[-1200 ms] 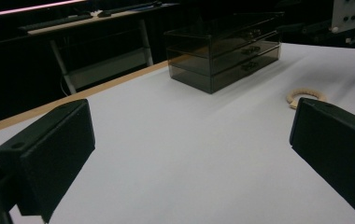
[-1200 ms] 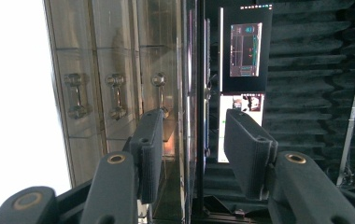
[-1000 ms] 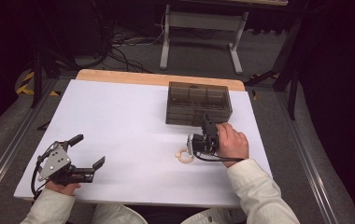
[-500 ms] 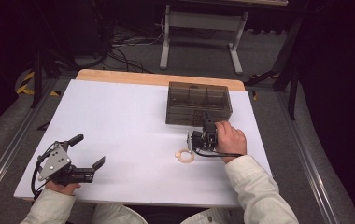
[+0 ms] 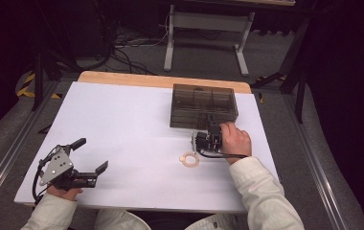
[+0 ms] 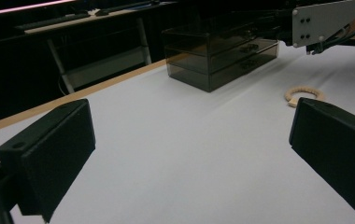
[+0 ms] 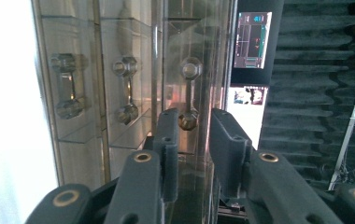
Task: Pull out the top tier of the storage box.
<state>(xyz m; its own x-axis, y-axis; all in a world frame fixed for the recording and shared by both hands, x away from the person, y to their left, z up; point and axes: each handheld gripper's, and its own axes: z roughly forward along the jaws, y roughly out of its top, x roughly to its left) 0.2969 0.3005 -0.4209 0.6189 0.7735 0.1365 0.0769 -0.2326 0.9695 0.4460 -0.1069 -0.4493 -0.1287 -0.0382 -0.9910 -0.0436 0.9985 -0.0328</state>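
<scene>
The right gripper (image 7: pixel 192 135), jaws just closing, straddles a drawer handle (image 7: pixel 188 95), seemingly not yet pinching; next comes gripping and pulling.

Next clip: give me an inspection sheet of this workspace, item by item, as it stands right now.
Surface: white sheet on a wooden table.
Job's things: smoky clear drawer box with three handles; the right gripper is lined up on one, jaws just closing, not yet pressing.
Clutter: pale ring lying beside the right gripper.
Grippers: left gripper open, apart from everything.
Cables: one trails from the right gripper; a tangle on the floor.
Surroundings: dark room, grey stand, lit screen.
</scene>
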